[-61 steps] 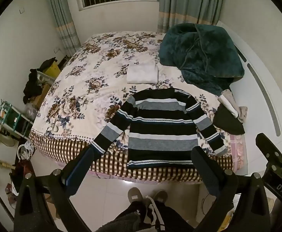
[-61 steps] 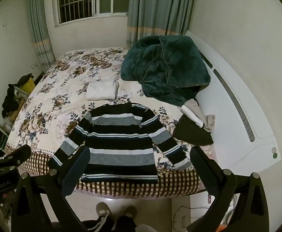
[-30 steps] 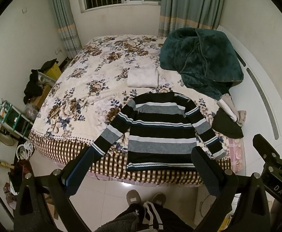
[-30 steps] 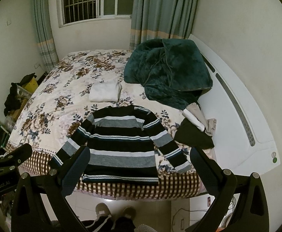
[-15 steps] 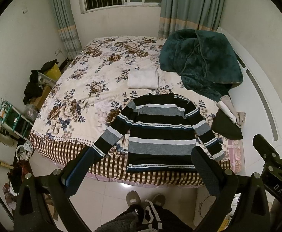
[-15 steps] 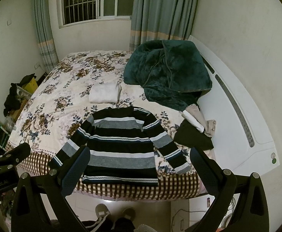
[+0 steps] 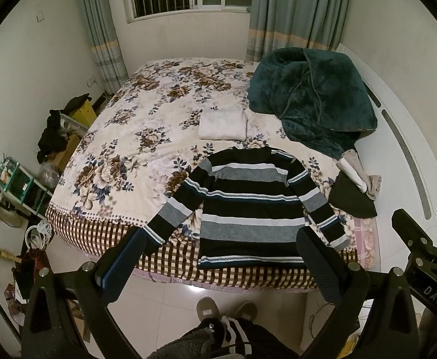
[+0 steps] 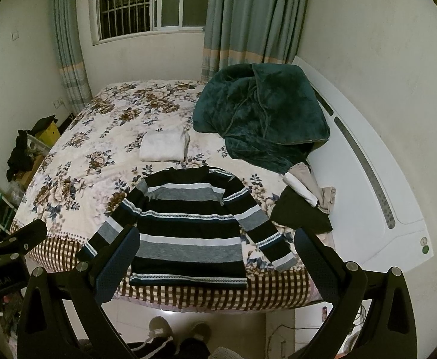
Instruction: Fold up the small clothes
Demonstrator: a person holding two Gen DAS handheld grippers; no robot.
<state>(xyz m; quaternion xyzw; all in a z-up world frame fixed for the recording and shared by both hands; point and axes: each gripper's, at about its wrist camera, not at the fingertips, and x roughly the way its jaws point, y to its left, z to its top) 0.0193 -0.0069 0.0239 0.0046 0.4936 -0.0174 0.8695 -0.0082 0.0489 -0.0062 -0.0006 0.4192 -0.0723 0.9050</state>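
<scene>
Left wrist view: left gripper (image 7: 218, 261) fingers (image 7: 121, 264) are standing spread and empty; right gripper (image 8: 215, 258) likewise, both hovering off the bed (image 7: 122, 137). Striped sweater (image 7: 250, 203) is lying flat at the near edge, sleeves out, not yet folded. One white folded garment (image 7: 223, 125) is resting beyond it; an unfolded clothes pile (image 7: 354, 190) is waiting beside the teal blanket (image 7: 311, 95).

I can read little here. From the left wrist camera, the right hand-held gripper (image 7: 422, 257) shows white letters "DAS" on its black body, cut off at the frame edge. From the right wrist camera, the left hand-held gripper (image 8: 12, 245) carries a partly cut white print ending in "Robot.AI". I make out no other text, label or number.
</scene>
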